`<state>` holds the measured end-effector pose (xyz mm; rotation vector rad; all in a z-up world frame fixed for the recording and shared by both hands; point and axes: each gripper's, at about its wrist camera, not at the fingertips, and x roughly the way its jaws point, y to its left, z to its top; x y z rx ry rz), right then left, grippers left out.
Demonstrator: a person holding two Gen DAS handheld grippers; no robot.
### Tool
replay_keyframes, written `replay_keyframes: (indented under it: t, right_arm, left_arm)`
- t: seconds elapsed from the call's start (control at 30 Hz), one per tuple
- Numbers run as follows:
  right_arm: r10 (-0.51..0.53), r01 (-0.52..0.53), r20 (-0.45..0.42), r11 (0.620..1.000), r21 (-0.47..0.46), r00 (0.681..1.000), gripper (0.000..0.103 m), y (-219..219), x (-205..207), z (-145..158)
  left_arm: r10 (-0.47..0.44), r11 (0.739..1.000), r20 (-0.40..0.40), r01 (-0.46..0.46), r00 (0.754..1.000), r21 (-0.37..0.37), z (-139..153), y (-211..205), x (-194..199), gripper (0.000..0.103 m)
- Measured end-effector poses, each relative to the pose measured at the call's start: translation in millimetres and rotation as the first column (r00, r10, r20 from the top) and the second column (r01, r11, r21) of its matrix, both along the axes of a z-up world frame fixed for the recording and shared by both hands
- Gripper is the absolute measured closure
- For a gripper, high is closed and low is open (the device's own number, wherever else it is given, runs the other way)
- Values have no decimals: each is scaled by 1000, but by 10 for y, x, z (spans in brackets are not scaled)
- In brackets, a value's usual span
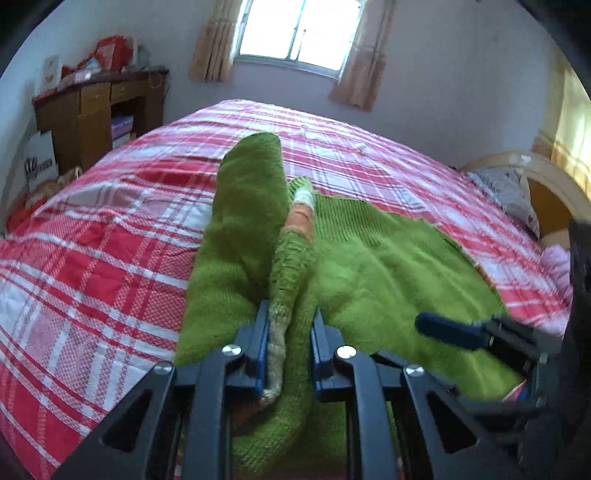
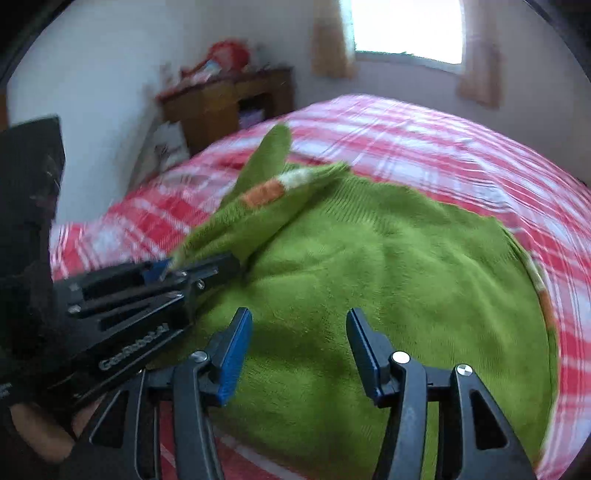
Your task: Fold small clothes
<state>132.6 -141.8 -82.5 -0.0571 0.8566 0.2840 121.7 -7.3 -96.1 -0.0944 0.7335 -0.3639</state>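
A green sweater [image 2: 388, 266] lies spread on the plaid bed [image 1: 92, 258]. Its sleeve [image 1: 284, 266], banded orange and white, runs up from the left gripper [image 1: 288, 347], whose jaws are clamped on the knit cuff. The right gripper [image 2: 299, 354] hovers over the sweater's body, jaws apart, nothing between them

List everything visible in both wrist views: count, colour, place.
sweater: 1, green knit with orange and white bands, on the bed, one sleeve lifted
bedspread: 1, red, pink and white plaid, covering the bed
desk: 1, brown wood, far left corner, red clutter on top
window: 1, bright, back wall
curtains: 2, beige, either side of window
left gripper: 1, black with blue pads, shut on sleeve
right gripper: 1, black with blue pads, open above sweater
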Motion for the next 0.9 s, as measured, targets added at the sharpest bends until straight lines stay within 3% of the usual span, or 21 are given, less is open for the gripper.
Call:
replay_keyframes:
  t: [0.07, 0.1, 0.2, 0.27, 0.43, 0.5, 0.57, 0.63, 0.67, 0.7, 0.8, 0.9]
  right_arm:
    - [-20, 22, -35, 998, 63, 999, 48, -169, 36, 17]
    - [-52, 62, -67, 985, 161, 996, 48, -317, 70, 44]
    - [-90, 137, -139, 917, 375, 986, 46, -546, 257, 76]
    - [-102, 156, -149, 896, 416, 984, 46, -517, 438, 93]
    - [-21, 100, -189, 902, 420, 982, 46, -118, 1129, 54]
    - [6, 62, -167, 913, 402, 986, 46, 97, 1328, 110]
    - [28, 25, -142, 935, 355, 989, 46, 262, 1457, 156]
    - [36, -11, -105, 973, 229, 994, 47, 460, 1539, 187]
    - [37, -24, -74, 985, 169, 997, 62, 526, 1537, 206]
    - [54, -49, -49, 994, 98, 997, 84, 614, 1524, 210]
    - [66, -65, -26, 996, 60, 997, 88, 629, 1451, 189]
    - [47, -48, 5, 995, 88, 999, 89, 502, 1416, 242]
  left_arm:
    - [-3, 1000, 15, 3, 1000, 17, -10, -21, -25, 85]
    - [-1, 1000, 17, 1, 1000, 16, -16, -28, -29, 85]
    - [9, 1000, 17, -9, 1000, 1, -21, -26, -34, 85]
    - [16, 1000, 18, -16, 1000, -5, -19, -21, -36, 85]
    - [16, 1000, 21, -16, 1000, 5, -23, -29, -47, 85]
    - [15, 1000, 22, -15, 1000, 13, -23, -42, -54, 85]
    - [14, 1000, 22, -15, 1000, 21, -22, -59, -52, 85]
    - [15, 999, 22, -15, 1000, 28, -23, -71, -57, 85]
    - [15, 999, 23, -16, 1000, 32, -22, -80, -59, 85]
    - [16, 999, 23, -16, 1000, 34, -22, -86, -61, 85]
    - [18, 999, 24, -19, 1000, 45, -17, -116, -67, 85]
    - [20, 999, 22, -22, 1000, 50, -11, -137, -74, 85]
